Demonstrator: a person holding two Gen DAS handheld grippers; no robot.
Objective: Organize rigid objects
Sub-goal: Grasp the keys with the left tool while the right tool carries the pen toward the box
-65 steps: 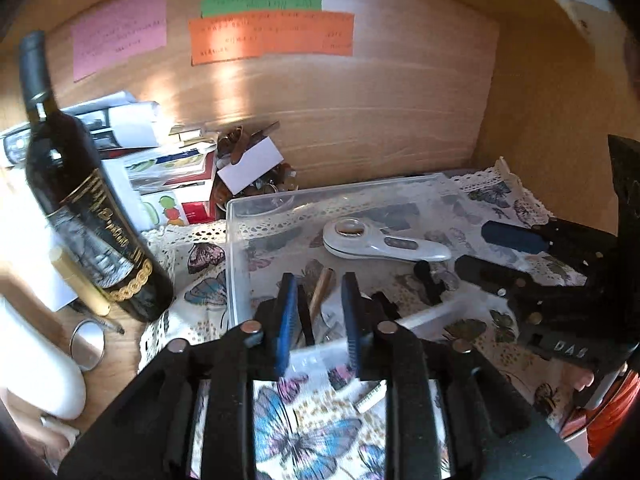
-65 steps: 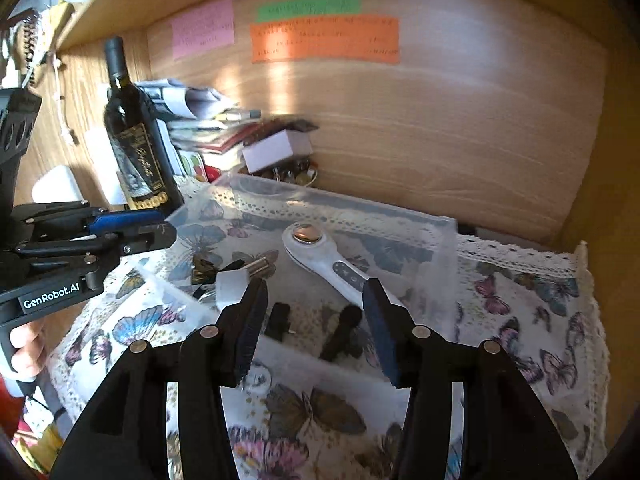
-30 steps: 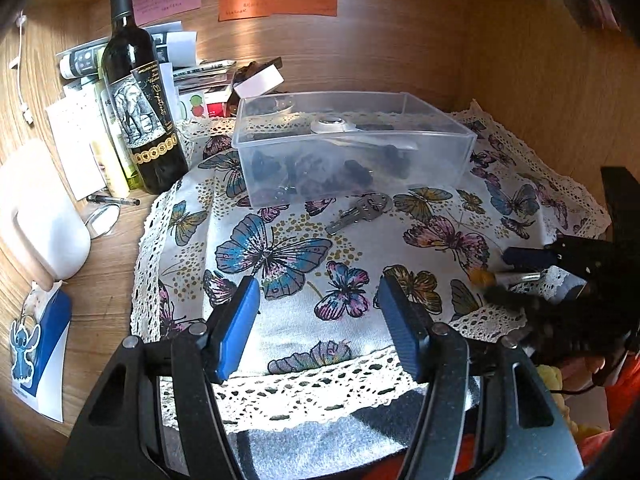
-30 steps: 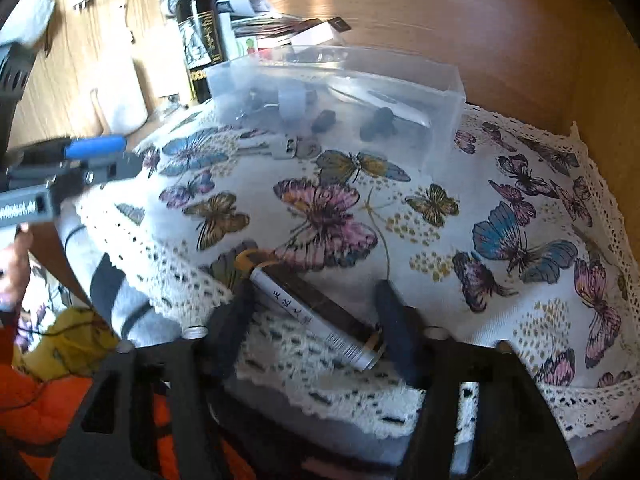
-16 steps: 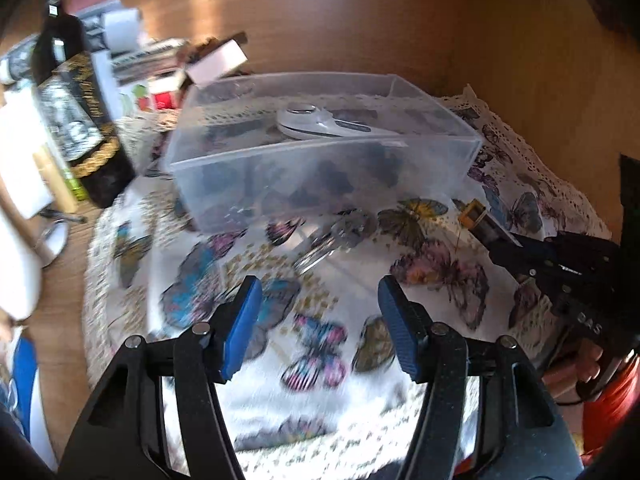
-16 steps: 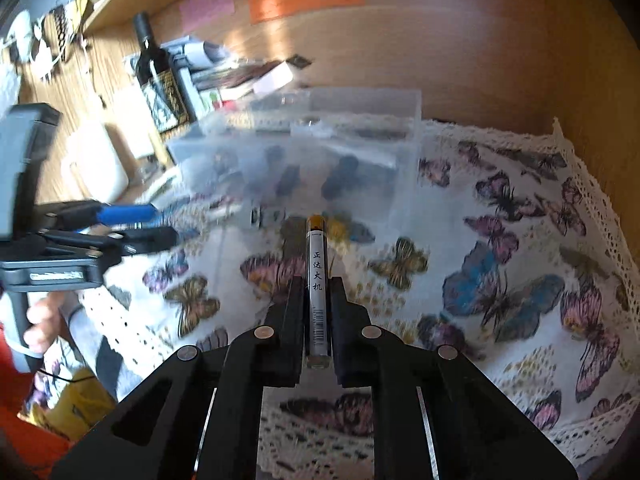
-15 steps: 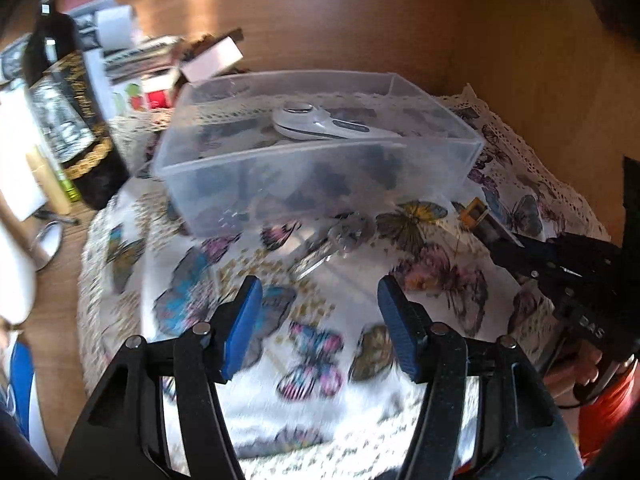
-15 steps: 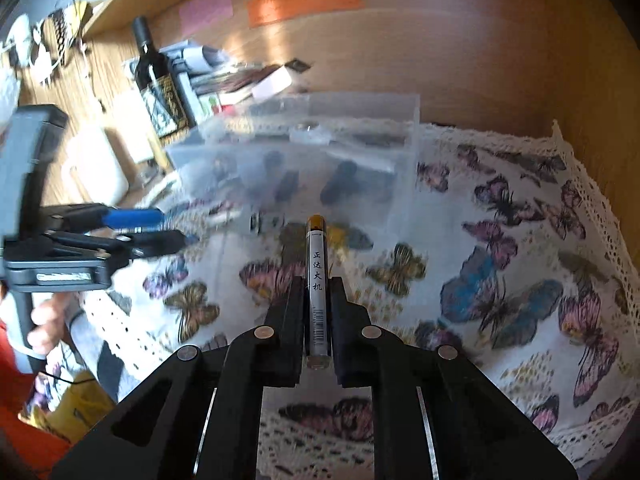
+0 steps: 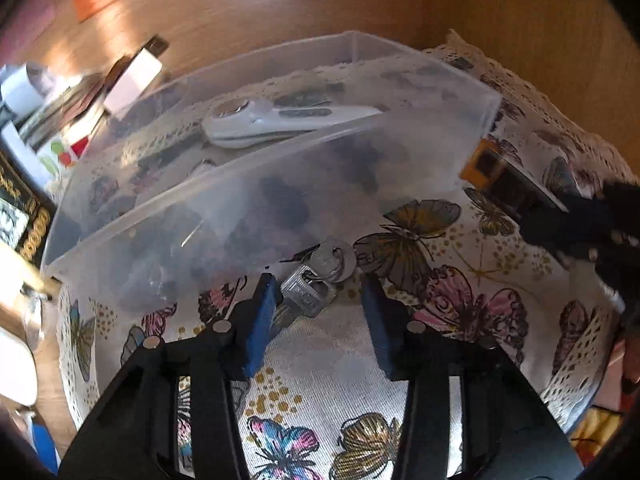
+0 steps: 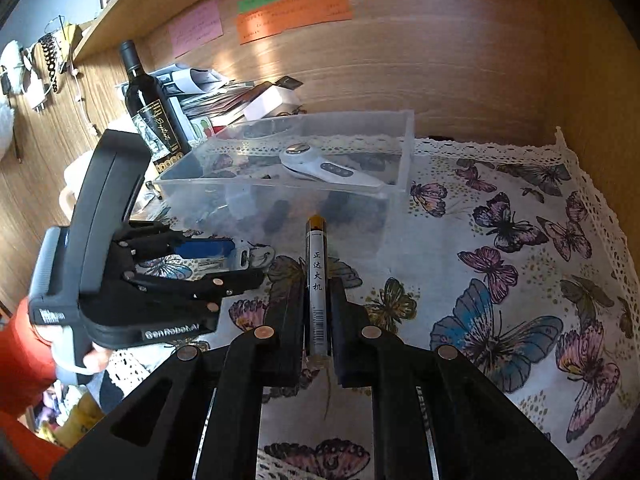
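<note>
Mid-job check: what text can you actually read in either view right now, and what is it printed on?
"正达火机" with a barcode below: lighter held in the right tongs.
"GenRobot.AI", appearing mirrored: body of the left tongs.
Gold script on the wine bottle label: too small to read.
Pink, green and orange notes on the back wall: writing too blurred.
Keys: no legible stamp.
</note>
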